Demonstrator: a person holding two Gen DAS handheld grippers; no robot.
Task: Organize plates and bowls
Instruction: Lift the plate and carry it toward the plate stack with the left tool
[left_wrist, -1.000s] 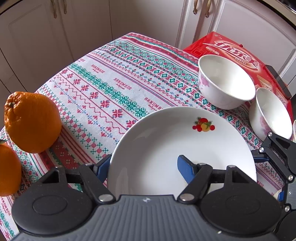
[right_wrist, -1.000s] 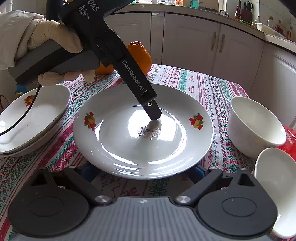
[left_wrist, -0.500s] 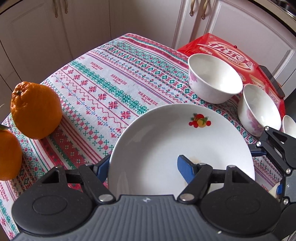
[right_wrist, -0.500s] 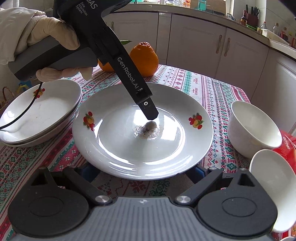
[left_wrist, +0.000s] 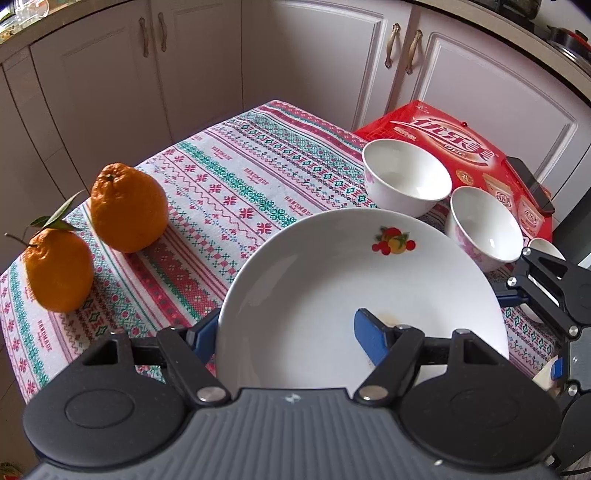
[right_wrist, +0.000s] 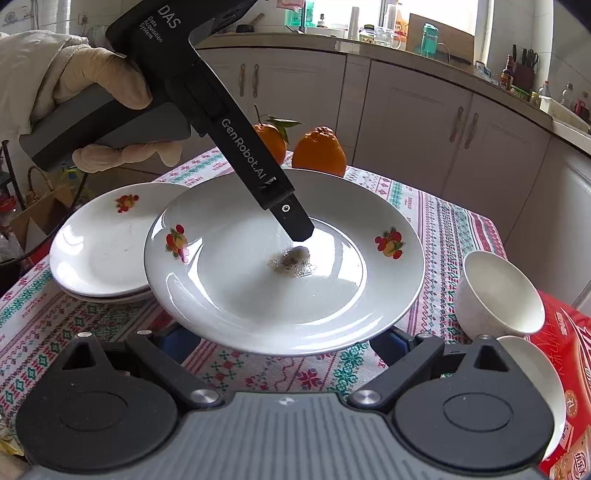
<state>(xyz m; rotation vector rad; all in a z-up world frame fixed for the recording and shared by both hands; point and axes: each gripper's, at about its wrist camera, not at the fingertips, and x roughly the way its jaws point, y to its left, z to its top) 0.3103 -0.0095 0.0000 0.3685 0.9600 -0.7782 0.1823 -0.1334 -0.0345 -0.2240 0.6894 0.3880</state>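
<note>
Left gripper (left_wrist: 286, 332) clamped on the white fruit-print ceramic plate (left_wrist: 332, 280), plate clear of the patterned tablecloth (left_wrist: 221, 192).
One blue finger (left_wrist: 369, 334) on the plate's upper face, the other under its rim. Right gripper (right_wrist: 284, 341) jaws wide apart beneath the plate's near edge; contact unclear. Plate partly overlaps the stack of white plates (right_wrist: 99, 251).

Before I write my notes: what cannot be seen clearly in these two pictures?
- Right wrist view: the plate covers the tips of the right gripper; contact cannot be told.
- Right wrist view: stacked plates lie partly behind the plate; their number is unclear.
- Left wrist view: a white dish is mostly hidden by the right gripper.
</note>
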